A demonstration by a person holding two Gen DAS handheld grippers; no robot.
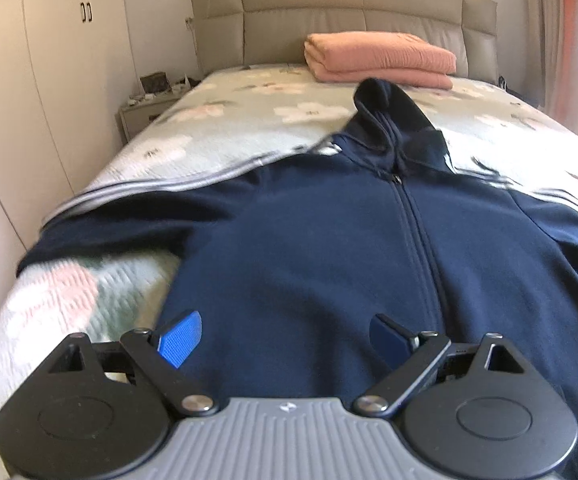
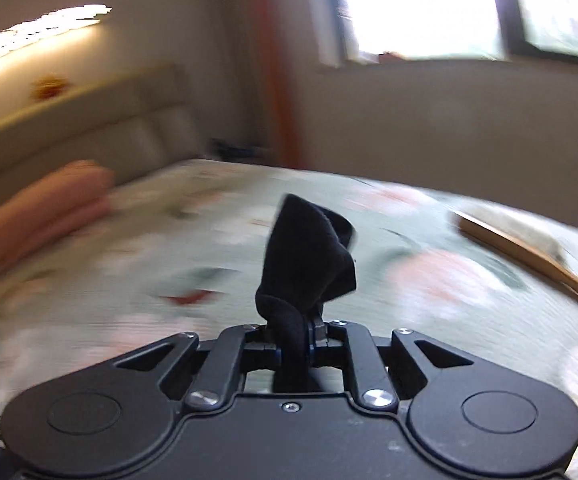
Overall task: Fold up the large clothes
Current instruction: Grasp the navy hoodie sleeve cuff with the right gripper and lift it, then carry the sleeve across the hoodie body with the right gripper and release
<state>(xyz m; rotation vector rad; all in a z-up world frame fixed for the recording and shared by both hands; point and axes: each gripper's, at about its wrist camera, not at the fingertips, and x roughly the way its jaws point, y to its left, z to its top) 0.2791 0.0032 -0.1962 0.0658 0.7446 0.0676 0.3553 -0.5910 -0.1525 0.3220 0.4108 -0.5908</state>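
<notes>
The jacket (image 1: 309, 248), navy with a front zip and white-striped sleeves, lies face up on the bed (image 1: 137, 140). In the left wrist view it fills the centre and runs off the frame at 3 o'clock. Its hood (image 1: 385, 112) points toward 12 o'clock, where the headboard (image 1: 329, 12) stands. One sleeve stretches toward 9 o'clock across the floral bedspread.

The left hand-held gripper (image 1: 285, 340) sits at 6 o'clock in its own view, above the lower part of the jacket. Its jaws stand wide apart, released, with nothing between the blue pads (image 1: 181, 338). Whether the pads touch the cloth cannot be told.

The right hand-held gripper (image 2: 295, 340) is clenched on a fold of dark cloth (image 2: 309, 256). The fold stands up from between the jaws toward 12 o'clock in the right wrist view. Which part of the jacket this fold is cannot be told. This view is heavily blurred.

A folded pink blanket (image 1: 381, 60) lies at 12 o'clock in the left view, just in front of the headboard and well apart from the hood. A wooden stick (image 2: 529, 256) lies on the bedspread at 3 o'clock in the right view. A window (image 2: 449, 4) is at 1 o'clock in that view. A nightstand (image 1: 145, 110) stands beside the bed at 10 o'clock in the left view.
</notes>
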